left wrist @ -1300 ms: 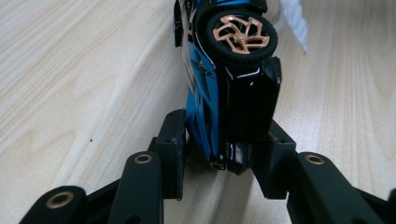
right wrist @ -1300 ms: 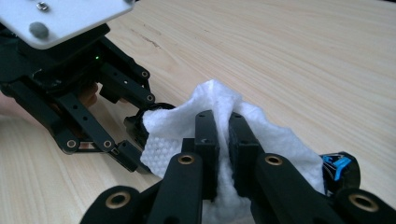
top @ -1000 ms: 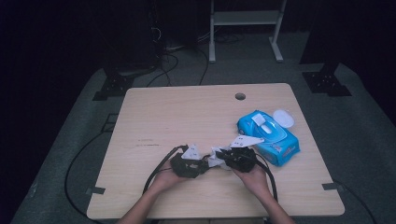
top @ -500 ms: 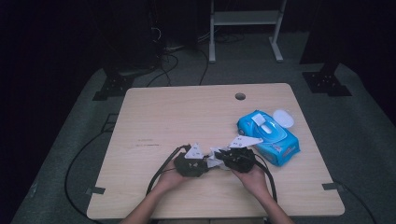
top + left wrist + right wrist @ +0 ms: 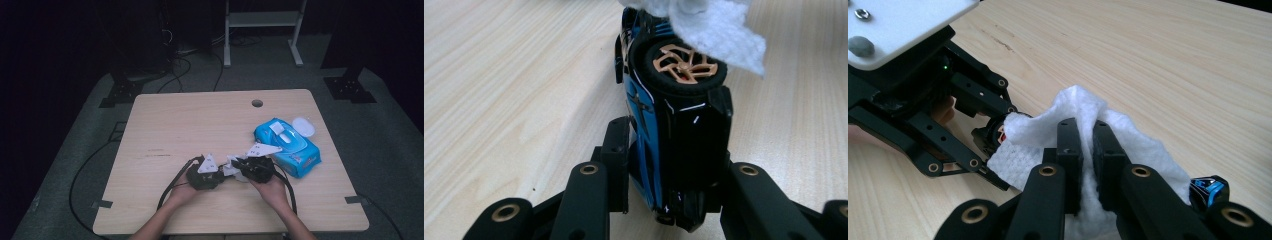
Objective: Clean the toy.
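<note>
Barely anything has moved vs the earlier high-view frames: both hands sit at the same spot near the table's [image 5: 165,125] front edge, pack of wipes [image 5: 287,145] unchanged at right w/ its lid flipped open. Only diff: left gripper [image 5: 220,174] looks a touch tighter on the car, no visible shift of the car itself.

Now: left gripper jaws clamp a blue-and-black toy car [image 5: 669,115] by its sides, copper-spoked wheel [image 5: 685,64] facing the camera, car lying on its side just above the tabletop. Right gripper [image 5: 1087,150] has jaws pinched closed on a crumpled white wipe [image 5: 1083,107], which is pressed against the car's far end between the two grippers.

Risks, as I judge them:
- Car is smooth and held near one end, so rubbing force from the wipe could lever it out of the grip or twist it round.
- Wipe is bunched w/ a thin fold in the jaws; it could pull free or drag over one spot w/o cleaning the rest.
- Grippers are v. close, so jaws may knock together.
- Wheel could snag the wipe.
</note>
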The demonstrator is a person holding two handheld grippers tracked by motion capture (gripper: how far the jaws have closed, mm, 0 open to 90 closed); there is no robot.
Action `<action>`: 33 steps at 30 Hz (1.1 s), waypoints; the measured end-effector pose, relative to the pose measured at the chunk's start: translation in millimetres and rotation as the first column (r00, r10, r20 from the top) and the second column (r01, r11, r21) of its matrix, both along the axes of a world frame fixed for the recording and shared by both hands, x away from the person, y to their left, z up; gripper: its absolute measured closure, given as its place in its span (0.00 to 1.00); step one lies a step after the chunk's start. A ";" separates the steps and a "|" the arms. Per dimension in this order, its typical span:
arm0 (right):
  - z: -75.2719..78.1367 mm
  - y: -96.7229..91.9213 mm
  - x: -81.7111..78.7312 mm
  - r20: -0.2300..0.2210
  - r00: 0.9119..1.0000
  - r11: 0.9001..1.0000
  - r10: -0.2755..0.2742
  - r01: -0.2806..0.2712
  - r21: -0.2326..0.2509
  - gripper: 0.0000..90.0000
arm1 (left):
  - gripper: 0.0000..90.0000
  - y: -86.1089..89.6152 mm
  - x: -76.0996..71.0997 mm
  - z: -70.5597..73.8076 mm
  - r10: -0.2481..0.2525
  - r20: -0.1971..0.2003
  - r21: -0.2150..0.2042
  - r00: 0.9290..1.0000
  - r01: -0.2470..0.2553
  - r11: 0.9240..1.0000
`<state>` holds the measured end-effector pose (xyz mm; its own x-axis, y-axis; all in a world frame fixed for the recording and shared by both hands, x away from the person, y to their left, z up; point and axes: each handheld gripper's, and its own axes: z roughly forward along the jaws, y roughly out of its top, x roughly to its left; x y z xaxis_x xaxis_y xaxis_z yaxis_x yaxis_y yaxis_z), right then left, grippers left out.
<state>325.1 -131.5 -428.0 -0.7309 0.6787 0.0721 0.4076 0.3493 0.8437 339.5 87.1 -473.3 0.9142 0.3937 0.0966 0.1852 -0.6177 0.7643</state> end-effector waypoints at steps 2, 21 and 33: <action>0.1 -0.6 0.1 0.003 1.000 1.000 0.001 -0.001 0.002 0.93 | 0.73 0.3 -0.5 0.4 0.001 0.004 -0.010 1.000 -0.001 1.000; 8.6 -20.3 3.2 -0.027 0.999 0.988 -0.039 0.043 0.151 0.94 | 0.75 10.3 -13.2 31.2 0.008 0.116 -0.136 0.993 0.008 0.991; 10.0 -22.8 4.4 -0.057 0.998 0.980 -0.024 0.035 0.198 0.95 | 0.76 16.0 -18.5 48.7 -0.002 0.166 -0.182 0.986 0.032 0.983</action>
